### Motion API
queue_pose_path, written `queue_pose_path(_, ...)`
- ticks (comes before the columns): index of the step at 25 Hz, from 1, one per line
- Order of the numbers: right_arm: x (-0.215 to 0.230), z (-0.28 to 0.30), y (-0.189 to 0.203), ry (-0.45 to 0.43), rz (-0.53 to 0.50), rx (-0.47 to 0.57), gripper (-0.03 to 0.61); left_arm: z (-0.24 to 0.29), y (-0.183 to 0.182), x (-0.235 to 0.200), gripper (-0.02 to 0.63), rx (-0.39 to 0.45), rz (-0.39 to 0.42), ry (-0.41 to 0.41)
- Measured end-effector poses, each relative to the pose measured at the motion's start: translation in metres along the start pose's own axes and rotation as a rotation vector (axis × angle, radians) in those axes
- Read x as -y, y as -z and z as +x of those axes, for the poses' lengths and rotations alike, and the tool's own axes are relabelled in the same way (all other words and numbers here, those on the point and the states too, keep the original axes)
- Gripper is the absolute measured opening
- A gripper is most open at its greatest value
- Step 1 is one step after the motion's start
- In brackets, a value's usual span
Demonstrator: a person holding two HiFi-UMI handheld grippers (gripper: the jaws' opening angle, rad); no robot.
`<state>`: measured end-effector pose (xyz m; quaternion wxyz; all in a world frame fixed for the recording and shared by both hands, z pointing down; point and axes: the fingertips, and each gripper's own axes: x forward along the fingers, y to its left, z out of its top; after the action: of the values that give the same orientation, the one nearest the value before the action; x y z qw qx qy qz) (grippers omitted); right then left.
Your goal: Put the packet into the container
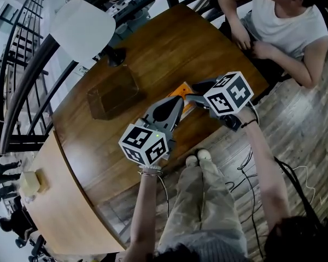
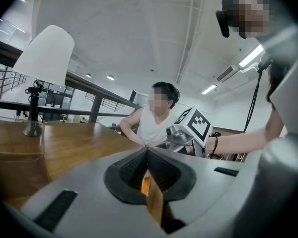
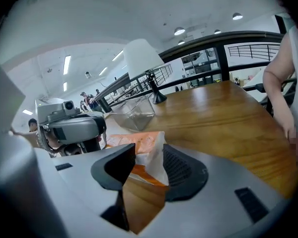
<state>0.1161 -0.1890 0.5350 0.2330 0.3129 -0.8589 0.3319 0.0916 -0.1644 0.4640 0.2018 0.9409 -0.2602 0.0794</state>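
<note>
In left tongs (image 2: 148, 157), packet (image 3: 131, 143) reaches right tongs (image 3: 148, 157).

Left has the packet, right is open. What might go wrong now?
The left gripper pinches only the packet's edge, so it may slip when carried. The right gripper's open jaws flank its other end and could snag it. The clear container looks light; a bump might shove it.
</note>
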Motion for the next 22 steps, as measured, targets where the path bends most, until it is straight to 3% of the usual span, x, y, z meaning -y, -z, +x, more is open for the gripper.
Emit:
queue_pose_path(2, -0.002, 0.003, 0.001, -0.016, 0.023, -0.01, 0.177, -0.001, -0.001, 0.0, 0.005, 0.006, 0.001, -0.004)
queue_pose_path(7, -0.004, 0.006, -0.001, -0.009, 0.089, -0.048, 0.098, -0.003, -0.005, -0.001, 0.005, 0.021, 0.006, -0.013)
queue_pose_path(22, -0.021, -0.011, -0.015, 0.014, 0.016, 0.06, 0.051, -0.033, -0.018, -0.005, 0.005, 0.069, 0.013, -0.08)
